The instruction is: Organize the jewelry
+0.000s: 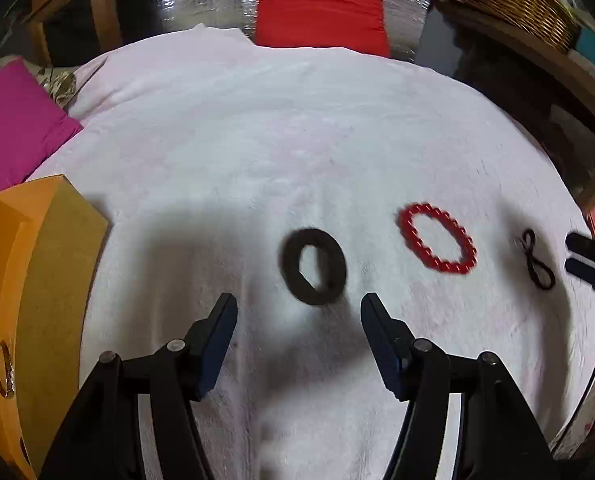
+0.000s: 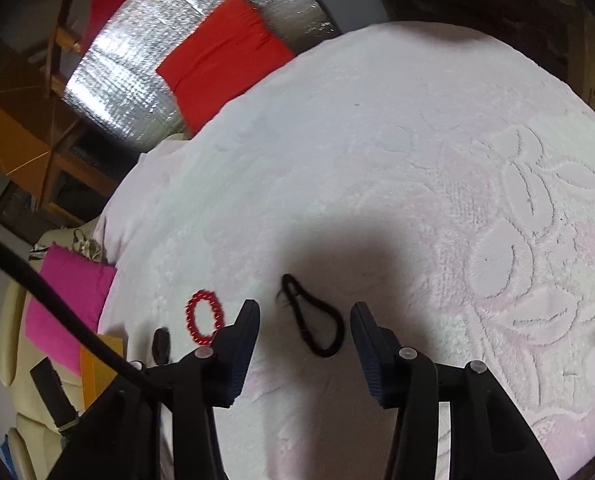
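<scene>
A thick black ring-shaped hair tie (image 1: 314, 266) lies on the white towel (image 1: 257, 152) just beyond my left gripper (image 1: 299, 308), which is open and empty. A red beaded bracelet (image 1: 437, 238) lies to its right, then a thin black elastic band (image 1: 537, 261). An orange box (image 1: 29, 304) at the left holds a gold bracelet (image 1: 4, 370). My right gripper (image 2: 304, 316) is open, with the thin black band (image 2: 315, 320) between its fingers on the towel. The red bracelet (image 2: 204, 321) and black tie (image 2: 161, 345) lie to the left.
A pink cloth (image 1: 13, 128) lies left of the towel, a red cloth (image 1: 321, 8) on silver foil behind. A wicker basket (image 1: 513, 0) sits on wooden furniture at the right. The right gripper's tips (image 1: 589, 260) show at the right edge.
</scene>
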A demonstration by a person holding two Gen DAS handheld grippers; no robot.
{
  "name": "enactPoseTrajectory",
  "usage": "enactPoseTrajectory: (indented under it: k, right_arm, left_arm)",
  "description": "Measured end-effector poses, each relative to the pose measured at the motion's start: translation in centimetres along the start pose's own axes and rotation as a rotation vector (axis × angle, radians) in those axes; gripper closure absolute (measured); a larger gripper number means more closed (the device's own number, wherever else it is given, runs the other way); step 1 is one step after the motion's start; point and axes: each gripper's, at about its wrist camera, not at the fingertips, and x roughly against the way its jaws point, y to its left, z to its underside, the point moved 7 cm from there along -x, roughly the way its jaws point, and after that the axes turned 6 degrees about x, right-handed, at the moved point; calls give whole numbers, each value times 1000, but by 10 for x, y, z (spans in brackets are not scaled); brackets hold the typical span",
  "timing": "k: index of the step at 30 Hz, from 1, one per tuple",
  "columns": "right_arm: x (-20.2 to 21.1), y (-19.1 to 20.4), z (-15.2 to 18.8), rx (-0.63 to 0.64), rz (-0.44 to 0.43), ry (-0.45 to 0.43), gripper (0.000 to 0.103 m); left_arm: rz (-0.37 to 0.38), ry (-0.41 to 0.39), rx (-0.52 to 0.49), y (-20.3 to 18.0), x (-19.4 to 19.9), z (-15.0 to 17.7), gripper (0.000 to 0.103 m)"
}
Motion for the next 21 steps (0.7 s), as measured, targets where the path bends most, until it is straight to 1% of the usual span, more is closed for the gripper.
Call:
enactPoseTrajectory:
  k: [2,4,7,8,9,10,11,14,17,18,21]
  right_arm:
    - [-7,-3,0,-14,-2,24,52]
    - [-19,-6,1,-27,9,69,52]
    - [-32,-3,6,-38,15,116,52]
    - [-33,-1,6,-27,21,117,52]
    - [-33,2,5,-8,29,114,52]
    - [-34,5,6,11,32,113,55]
    - [-35,6,7,15,36,114,60]
    - [-41,6,10,44,73,120,67]
    - [-41,8,10,76,87,111,67]
    - [-42,9,11,86,92,109,67]
    - [-43,12,13,118,101,107,67]
  left_arm:
    - [-10,3,22,4,-5,-3,38]
    - [-21,21,39,7,-12,-6,38]
    - [-8,44,38,5,-20,-7,38]
    - [-5,49,33,4,-22,-7,37]
    - [5,69,24,3,-26,-5,32]
    - [9,80,17,3,-30,-4,28]
    - [10,71,9,3,-32,-4,27]
    - [14,40,-7,3,-33,-3,24]
    - [6,12,-14,3,-32,1,20]
    - [0,14,-15,4,-33,3,18]
    - [1,35,-11,2,-28,4,17]
